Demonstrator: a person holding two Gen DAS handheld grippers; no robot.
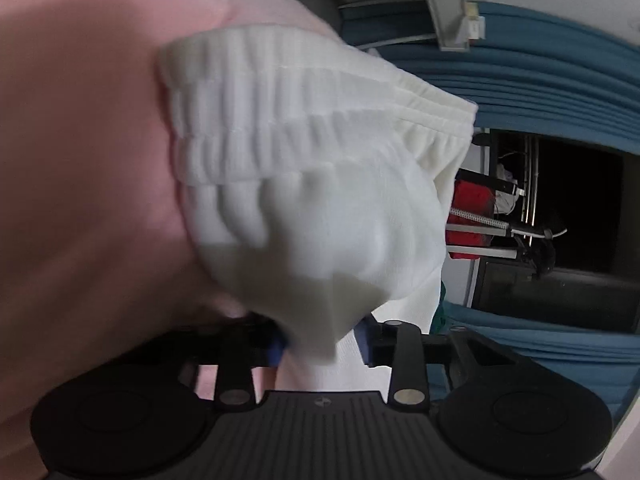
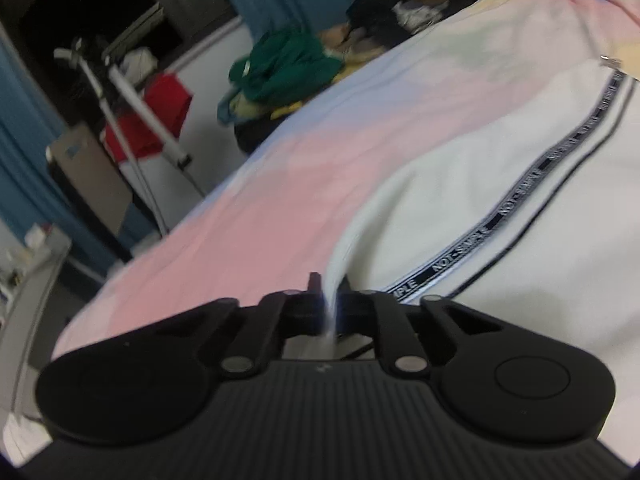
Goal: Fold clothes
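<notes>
The white trousers lie spread on the pink sheet, the elastic waistband bunched and lifted off it. The left gripper pinches fabric below the waistband, and the right gripper is clamped on a thin edge. That shallow bite could slip under tension, dropping a crooked fold.
</notes>
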